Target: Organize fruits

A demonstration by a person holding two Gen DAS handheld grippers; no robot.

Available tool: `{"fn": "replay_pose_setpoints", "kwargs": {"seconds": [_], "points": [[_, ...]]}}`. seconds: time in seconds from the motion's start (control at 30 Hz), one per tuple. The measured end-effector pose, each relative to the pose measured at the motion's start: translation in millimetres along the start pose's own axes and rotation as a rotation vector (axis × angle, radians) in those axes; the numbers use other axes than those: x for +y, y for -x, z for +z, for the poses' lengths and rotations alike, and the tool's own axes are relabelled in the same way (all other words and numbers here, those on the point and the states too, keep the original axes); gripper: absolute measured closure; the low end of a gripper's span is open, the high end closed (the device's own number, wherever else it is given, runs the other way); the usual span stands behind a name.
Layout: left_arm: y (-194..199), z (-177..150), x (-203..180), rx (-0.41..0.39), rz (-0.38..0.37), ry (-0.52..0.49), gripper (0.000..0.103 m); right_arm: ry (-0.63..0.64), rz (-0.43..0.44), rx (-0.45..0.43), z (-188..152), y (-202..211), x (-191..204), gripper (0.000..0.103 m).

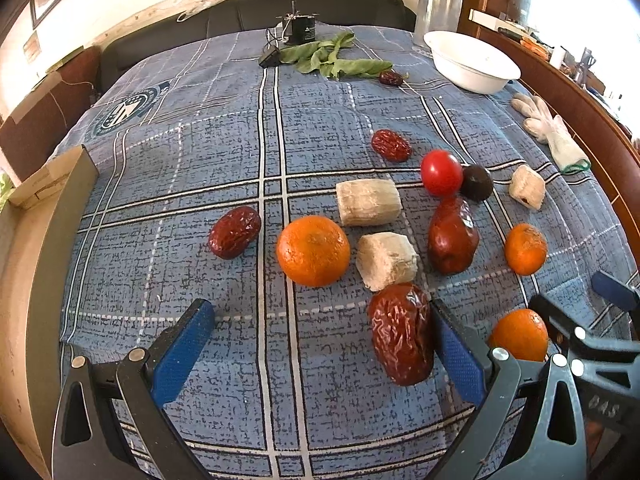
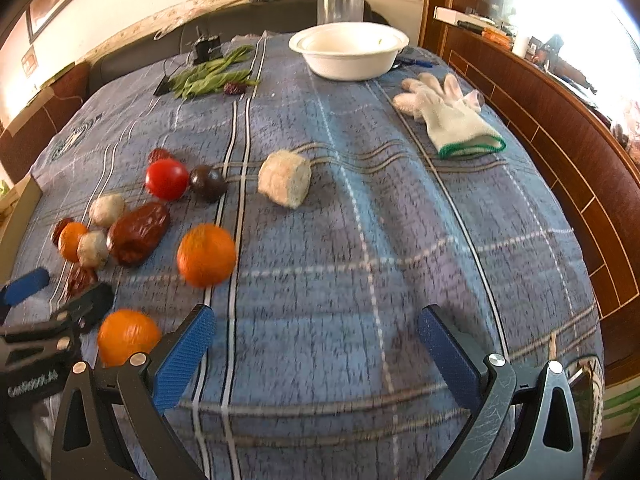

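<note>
Both grippers hang over the blue cloth (image 2: 360,240), jaws spread wide. Left gripper (image 1: 320,336) has a date (image 1: 402,334) against its right finger. Fruits sit scattered mid-table; white bowl (image 2: 348,56) far back. Right gripper (image 2: 316,340) pinches nothing.

Bright daylight, strong fisheye bending
Glare blew out the upper right corner in both views; the right wrist view was motion-blurred, the left sharp, edges curved and dark.
</note>
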State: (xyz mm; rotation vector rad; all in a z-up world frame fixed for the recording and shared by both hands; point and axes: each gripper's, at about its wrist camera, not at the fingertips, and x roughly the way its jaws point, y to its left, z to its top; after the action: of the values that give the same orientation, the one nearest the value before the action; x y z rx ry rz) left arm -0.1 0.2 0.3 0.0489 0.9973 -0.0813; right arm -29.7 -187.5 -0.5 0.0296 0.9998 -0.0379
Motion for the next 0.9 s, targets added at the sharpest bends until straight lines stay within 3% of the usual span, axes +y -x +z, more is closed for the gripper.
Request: {"fn": "replay_pose_setpoints", "kwargs": {"seconds": [0.13, 0.27, 0.4, 0.57, 0.67, 0.77, 0.9], "points": [[0, 0, -1, 0.005, -0.007, -0.003, 0.000, -0.010, -0.008, -0.003, -5, -1, 2, 0.000], [12, -2, 7, 0.010, -0.074, 0.042, 0.001, -0.042, -0.015, 0.005, -6, 3, 4, 0.000], [54, -7, 17, -0.146, -0.062, 0.073, 0.001, -0.090, 0.023, -0.027, -10, 20, 2, 0.000], [130, -23, 32, -0.451, 0.040, 0.117, 0.001, -0.112, -0.010, -0.190, -20, 64, 6, 0.000], [168, -32, 42, -0.570, 0.104, 0.140, 0.000, -0.119, -0.040, -0.365, -32, 102, 12, 0.000], [190, -37, 52, -0.611, 0.133, 0.150, 0.000, -0.113, -0.104, -0.555, -47, 140, 27, 0.000], [200, -45, 61, -0.584, 0.097, 0.156, 0.000, -0.093, -0.111, -0.713, -62, 165, 40, 0.000]]}}
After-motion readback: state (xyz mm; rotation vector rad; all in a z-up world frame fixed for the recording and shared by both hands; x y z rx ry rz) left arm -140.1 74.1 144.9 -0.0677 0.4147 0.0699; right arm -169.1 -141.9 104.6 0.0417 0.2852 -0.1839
